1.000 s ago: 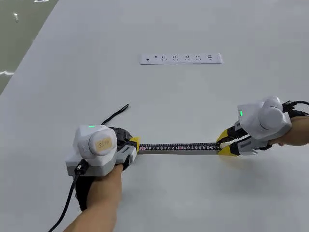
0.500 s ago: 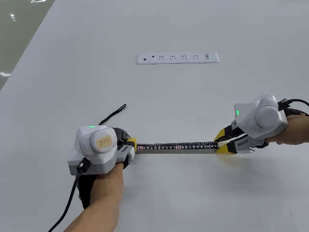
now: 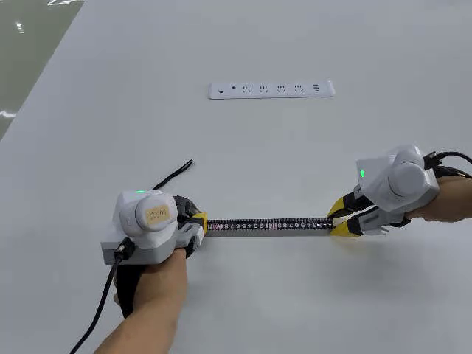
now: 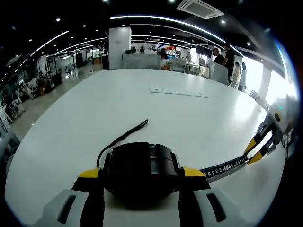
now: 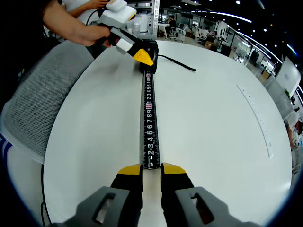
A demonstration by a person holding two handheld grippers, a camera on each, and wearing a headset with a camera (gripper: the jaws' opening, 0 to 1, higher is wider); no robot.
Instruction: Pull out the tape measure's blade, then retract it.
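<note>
Table (image 3: 295, 147): white; tape measure (image 4: 139, 168) lies low along its near part.
Left gripper (image 3: 198, 223): jaws clamped round the black case (image 5: 150, 48); hold firm.
Right gripper (image 5: 151, 169): jaws pinched on the tip.
Blade (image 5: 149, 118): taut, straight; best fed back slowly, in line with the case.

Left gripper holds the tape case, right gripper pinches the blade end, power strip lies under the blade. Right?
No: the power strip lies far beyond the blade, not under it; the head view shows this. The rest holds.

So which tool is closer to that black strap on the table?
Left. The left tool grips the case beside the strap; the right tool holds the blade's far end.
</note>
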